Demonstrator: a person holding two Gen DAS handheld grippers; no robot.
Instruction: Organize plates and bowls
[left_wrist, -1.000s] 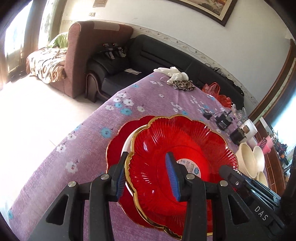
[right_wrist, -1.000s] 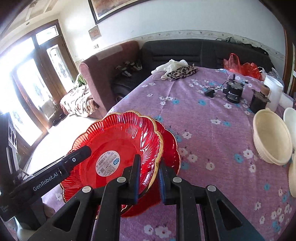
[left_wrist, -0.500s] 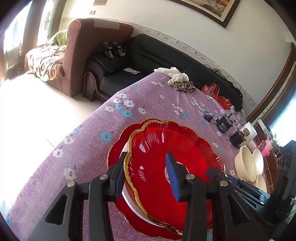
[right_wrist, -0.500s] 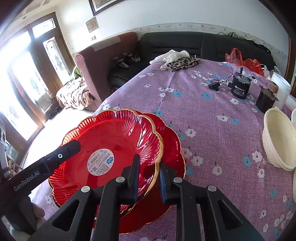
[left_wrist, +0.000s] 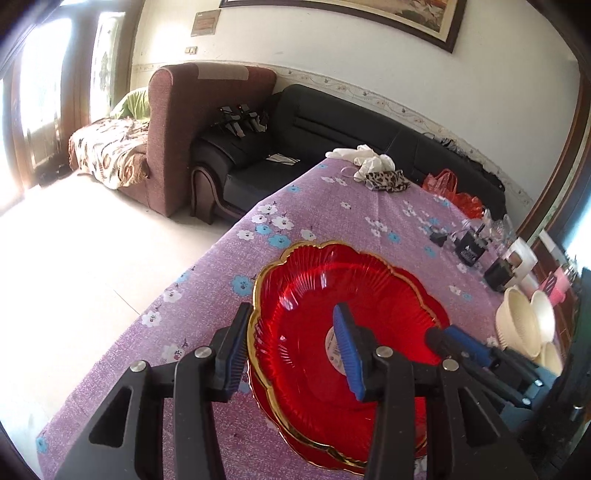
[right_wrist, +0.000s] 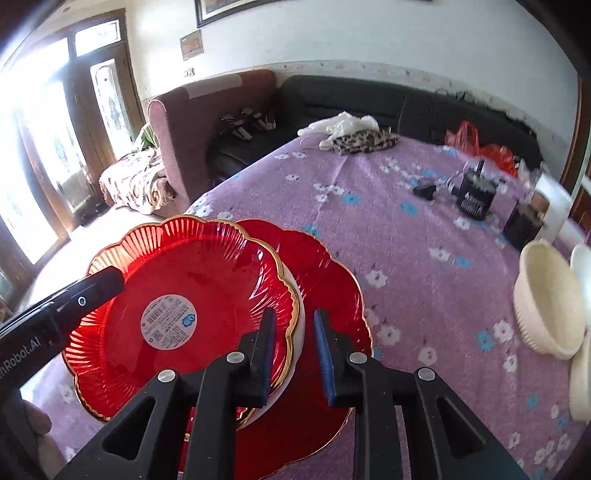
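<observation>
The top red scalloped plate (right_wrist: 173, 306), lower left of the right wrist frame, is settling onto a second red plate (right_wrist: 325, 295) on the purple floral tablecloth (right_wrist: 406, 229). The right gripper (right_wrist: 291, 347) is spreading open, jaws apart around the gold rim. The left gripper (left_wrist: 291, 350) is straddling the opposite rim, open, not pinching. Judged best: centre the scallops, then withdraw both outward and level to avoid tipping.

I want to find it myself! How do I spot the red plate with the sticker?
Look at the purple flowered tablecloth, near its edge by the window. Two red gold-rimmed plates sit stacked there; the top red plate alone has a round white sticker in its middle.
</observation>
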